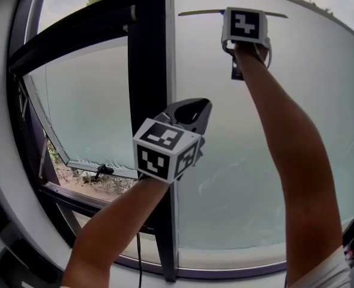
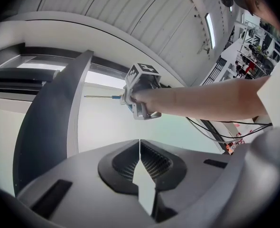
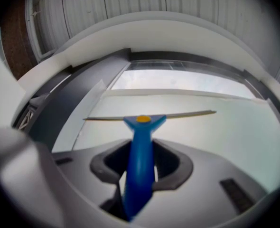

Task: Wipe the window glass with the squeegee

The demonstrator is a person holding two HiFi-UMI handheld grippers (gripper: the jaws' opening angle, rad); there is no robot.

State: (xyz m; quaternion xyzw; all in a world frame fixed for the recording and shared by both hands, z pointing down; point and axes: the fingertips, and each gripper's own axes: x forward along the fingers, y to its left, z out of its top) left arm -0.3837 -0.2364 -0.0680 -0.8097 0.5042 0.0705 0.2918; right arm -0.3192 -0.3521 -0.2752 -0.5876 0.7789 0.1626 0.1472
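**High on the Pane With the Squeegee**

Pictured: blue-handled squeegee (image 3: 140, 160) up near the top of the window glass (image 1: 243, 161), with thin blade level just below the upper frame; contact with the pane impossible to judge. Clamped by the handle in the right claw (image 1: 244, 38), closed firmly on it at the end of a bare arm stretched overhead. Lower and to the left, in front of the dark upright mullion (image 1: 150, 53): left claw (image 2: 140, 161), fully closed on nothing and tilted upward. Beyond the mullion, a hinged pane (image 1: 81, 113) swung outward over stony ground (image 1: 84, 185).
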